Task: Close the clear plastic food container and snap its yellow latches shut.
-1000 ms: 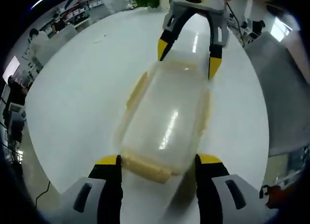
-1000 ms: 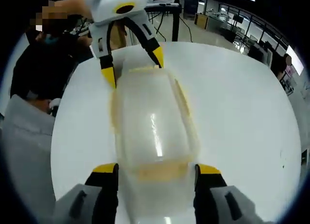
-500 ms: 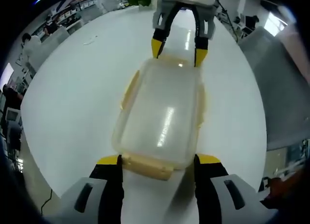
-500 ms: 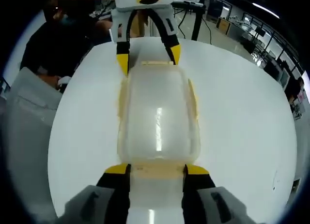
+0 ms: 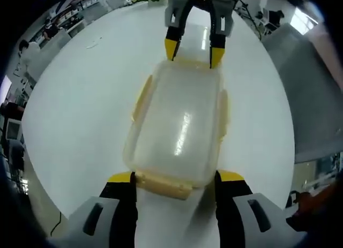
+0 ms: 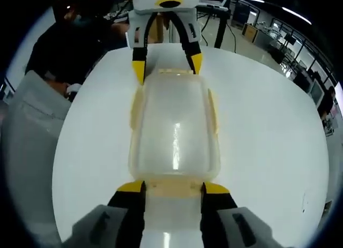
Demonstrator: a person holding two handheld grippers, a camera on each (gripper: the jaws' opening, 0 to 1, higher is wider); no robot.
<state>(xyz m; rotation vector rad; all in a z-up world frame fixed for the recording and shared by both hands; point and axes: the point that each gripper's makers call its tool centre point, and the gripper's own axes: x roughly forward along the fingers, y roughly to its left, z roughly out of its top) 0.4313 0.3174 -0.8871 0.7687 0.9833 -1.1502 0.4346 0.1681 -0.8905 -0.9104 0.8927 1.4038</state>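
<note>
So the right claw point(image 6: 173, 187) has its two yellow tips pinched in around the end latch point(image 6: 173, 188) of the box point(image 6: 173, 134), one tip at each corner of that yellow flap, looks like it's gripping it or right about to squeeze it home. From the left gripper view you can see the same claw at the far end of the box, tips touching the rim there. The left claw point(image 5: 173, 177) is doing the mirror job at the opposite short end, but its tips are spread wider than the latch point(image 5: 163, 185) it's straddling, so I'd call that one open and just bracketing the end. Makes sense to me: working both short ends at once keeps the box from skating across the slick white table point(image 5: 80, 98) when you push on a flap. The lid point(image 5: 179, 122) is already sitting flat on the base, so the closing part looks done and it's down to the snaps. The long-side latches point(image 5: 141, 95) are both flared out away from the wall, so those aren't clicked yet as far as I can tell. The box sits in the middle of the round table, lined up straight between the two claws. Someone in dark clothes point(image 6: 69, 39) is at the table's far edge behind the left claw.
</note>
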